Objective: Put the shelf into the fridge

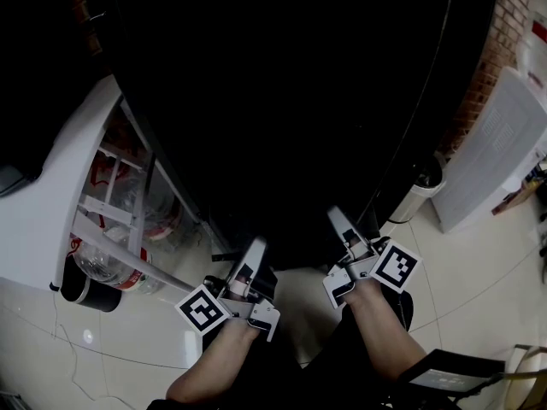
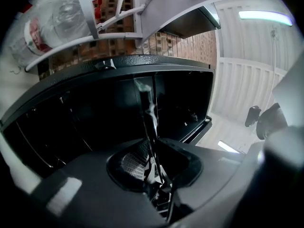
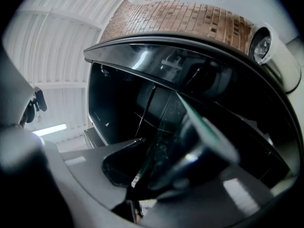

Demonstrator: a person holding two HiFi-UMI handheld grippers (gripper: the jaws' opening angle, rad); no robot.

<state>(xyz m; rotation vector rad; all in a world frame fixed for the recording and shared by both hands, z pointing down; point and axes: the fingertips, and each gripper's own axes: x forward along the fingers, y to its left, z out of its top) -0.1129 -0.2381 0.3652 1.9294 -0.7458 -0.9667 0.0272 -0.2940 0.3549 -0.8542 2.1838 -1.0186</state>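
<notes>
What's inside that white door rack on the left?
Clear plastic bottles with red labels sit behind the white rails of the door rack. How many, I cannot tell: the rails and the door cover parts of them.

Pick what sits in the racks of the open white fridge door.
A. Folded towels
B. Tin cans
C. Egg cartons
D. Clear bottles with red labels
D: in the head view the racks of the fridge door hold clear bottles with red labels, and the left gripper view shows them behind the door's white rails too.
</notes>
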